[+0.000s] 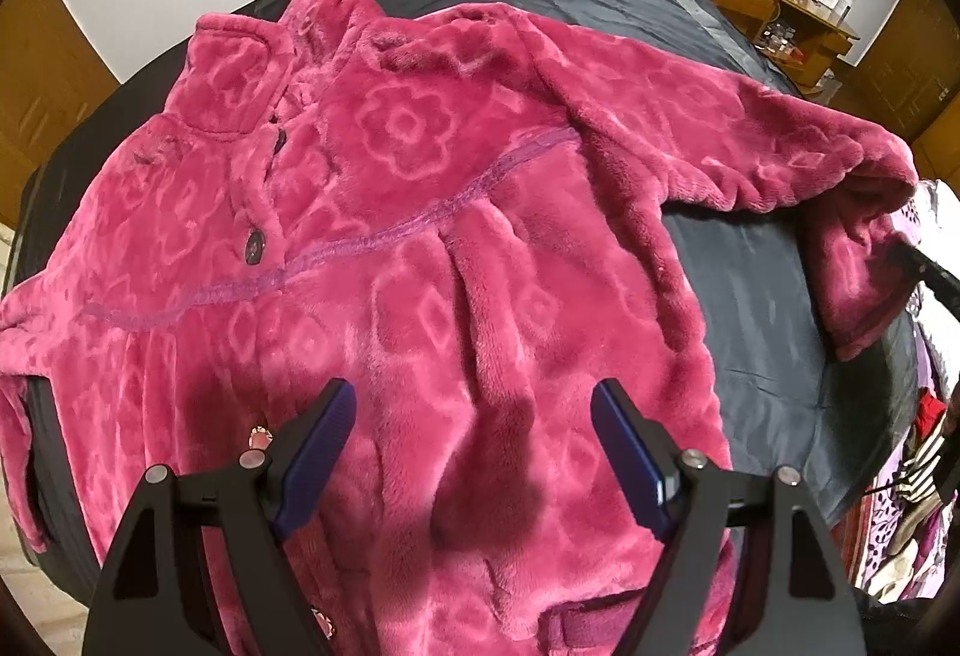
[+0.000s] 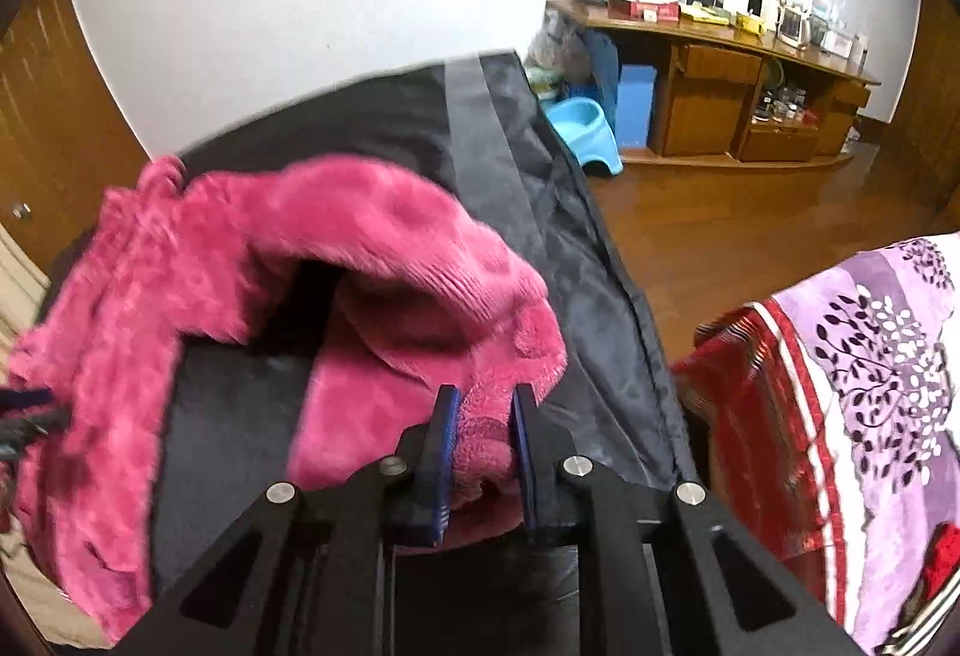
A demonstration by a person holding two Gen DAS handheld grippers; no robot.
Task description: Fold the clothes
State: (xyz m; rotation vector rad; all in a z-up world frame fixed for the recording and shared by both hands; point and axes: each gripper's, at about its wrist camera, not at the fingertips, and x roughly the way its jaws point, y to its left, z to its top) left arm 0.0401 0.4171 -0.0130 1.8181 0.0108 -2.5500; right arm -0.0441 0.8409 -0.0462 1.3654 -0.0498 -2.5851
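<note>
Right gripper [image 2: 485,407] pinches sleeve [image 2: 480,416] cuff; left gripper [image 1: 474,404] hovers spread over robe [image 1: 420,212]. Advise carrying cuff toward 9 o'clock, flat across the chest.

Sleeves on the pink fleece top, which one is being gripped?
The sleeve lifted off the dark cloth: the right tongs pinch its cuff. The other sleeve lies flat, untouched.

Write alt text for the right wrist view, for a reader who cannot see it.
The right gripper has its jaws shut on the cuff of a pink fleece sleeve, which arches up off a dark cover on the work surface. Behind are a wooden desk, a blue plastic stool and, at right, a purple floral blanket.
</note>
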